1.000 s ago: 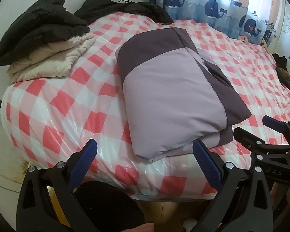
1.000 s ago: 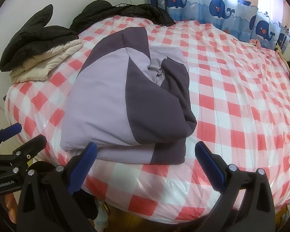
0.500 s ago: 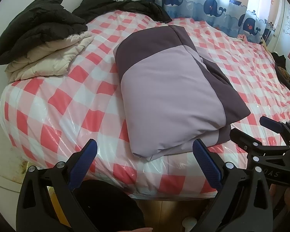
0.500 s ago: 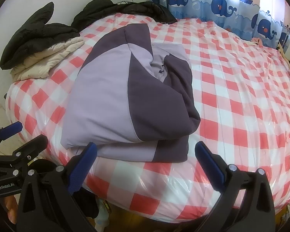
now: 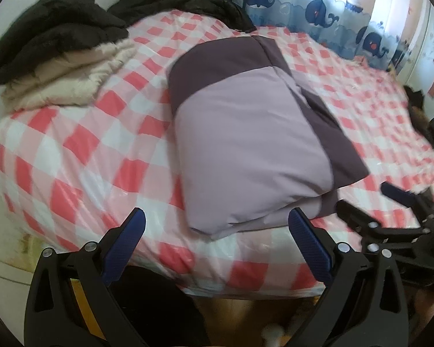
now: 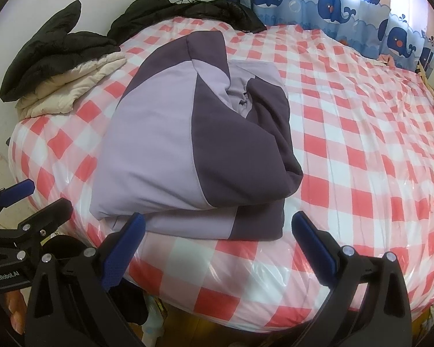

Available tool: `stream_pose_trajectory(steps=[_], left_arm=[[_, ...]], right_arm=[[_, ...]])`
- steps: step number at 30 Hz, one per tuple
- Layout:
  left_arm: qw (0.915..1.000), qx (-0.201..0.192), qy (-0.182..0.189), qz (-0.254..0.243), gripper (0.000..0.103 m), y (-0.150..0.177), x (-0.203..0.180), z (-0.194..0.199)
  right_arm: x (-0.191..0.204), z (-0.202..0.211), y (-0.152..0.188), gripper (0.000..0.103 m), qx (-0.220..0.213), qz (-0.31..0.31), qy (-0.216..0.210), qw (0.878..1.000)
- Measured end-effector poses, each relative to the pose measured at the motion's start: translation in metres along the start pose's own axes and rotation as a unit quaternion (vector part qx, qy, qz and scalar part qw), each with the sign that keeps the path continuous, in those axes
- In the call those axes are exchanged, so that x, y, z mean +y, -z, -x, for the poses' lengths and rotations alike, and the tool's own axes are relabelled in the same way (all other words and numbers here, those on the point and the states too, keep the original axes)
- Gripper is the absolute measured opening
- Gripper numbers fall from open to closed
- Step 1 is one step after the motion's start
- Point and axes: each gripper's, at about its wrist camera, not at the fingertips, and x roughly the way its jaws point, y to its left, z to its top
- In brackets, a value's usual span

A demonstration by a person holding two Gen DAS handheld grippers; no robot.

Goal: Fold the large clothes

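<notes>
A folded lilac and dark purple jacket (image 5: 246, 150) lies on the red and white checked bed (image 5: 81, 144), near its front edge. It also shows in the right wrist view (image 6: 188, 144). My left gripper (image 5: 217, 231) is open and empty, held just in front of the jacket's near edge. My right gripper (image 6: 217, 228) is open and empty, also just in front of the jacket. The right gripper shows at the right of the left wrist view (image 5: 390, 211). The left gripper shows at the left of the right wrist view (image 6: 29, 199).
A stack of a folded cream jacket (image 5: 69, 81) under a black one (image 5: 43, 34) sits at the bed's back left corner. More black clothing (image 6: 188, 8) lies along the wall. Whale curtains (image 6: 332, 3) hang behind. Wooden floor (image 5: 246, 312) lies below the bed edge.
Both grippers have moved slightly forward toward the jacket and the bed. They stay open. The jacket has not moved.
</notes>
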Motion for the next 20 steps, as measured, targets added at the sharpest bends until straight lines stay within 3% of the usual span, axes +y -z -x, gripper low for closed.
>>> stream_pose_trajectory(steps=[3, 4, 7, 12, 20], left_arm=[[0.9976, 0.021, 0.063, 0.02, 0.095, 0.001, 0.005, -0.008], [0.9977, 0.015, 0.063, 0.019, 0.094, 0.003, 0.005, -0.007], [0.9999, -0.012, 0.009, 0.003, 0.091, 0.004, 0.002, -0.002], [0.9995, -0.008, -0.028, -0.015, 0.092, 0.009, -0.008, -0.003], [0.9995, 0.0, -0.029, -0.015, 0.092, 0.005, -0.001, -0.002]], right_arm=[[-0.001, -0.001, 0.0, 0.098, 0.003, 0.001, -0.003, 1.0], [-0.002, -0.002, 0.0, 0.098, 0.004, 0.001, -0.004, 1.0], [-0.003, -0.005, 0.002, 0.098, 0.008, 0.0, -0.007, 1.0], [-0.007, -0.004, 0.001, 0.098, 0.007, 0.0, -0.007, 1.0], [-0.007, -0.003, 0.001, 0.098, 0.007, -0.001, -0.008, 1.0]])
